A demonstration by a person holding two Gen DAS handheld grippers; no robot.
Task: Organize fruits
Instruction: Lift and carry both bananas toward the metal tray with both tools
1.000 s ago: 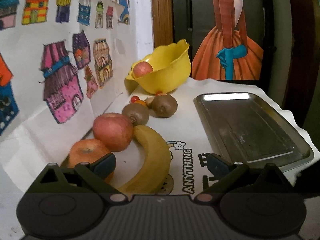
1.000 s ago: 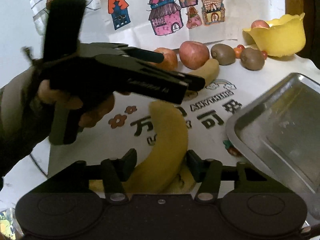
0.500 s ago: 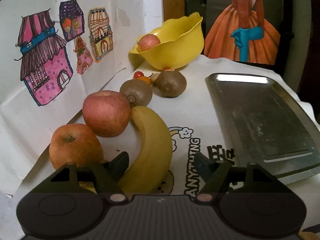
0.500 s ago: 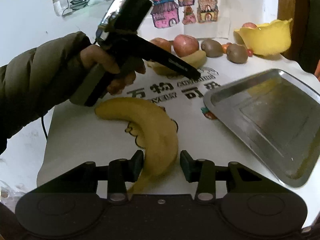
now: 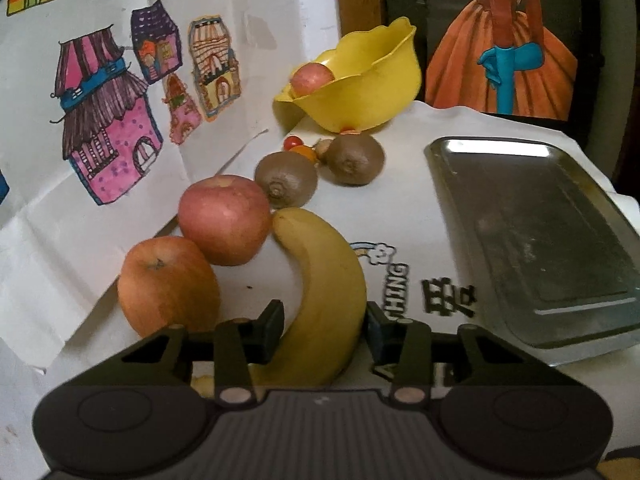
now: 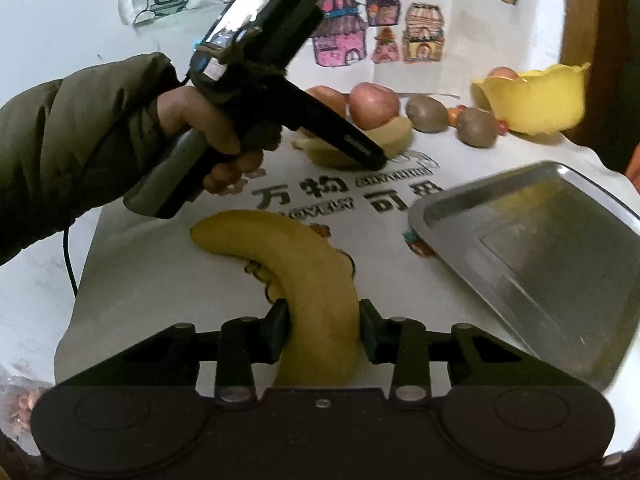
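The tray [image 5: 536, 224], to the right of the left gripper [image 5: 322, 320], looks like dull brushed metal, scuffed, with a bright sheen along its rim. The bowl [image 5: 372, 92] farther ahead is smooth, slightly glossy yellow plastic. Both gripper bodies are matt black plastic with ribbed tops. The banana [image 6: 304, 272] between the right gripper's [image 6: 322, 330] fingers has smooth, waxy skin. The kiwis [image 5: 286, 178] look fuzzy and matt. The sheet [image 5: 400, 208] under the fruit is creased printed paper. The sleeve [image 6: 68, 148] is soft, puffy cloth.

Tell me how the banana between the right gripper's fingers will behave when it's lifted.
The banana looks firm and should hold its curve. Gripped near one end by the right gripper, its long free end may swing or droop. Hard squeezing could bruise its smooth skin.
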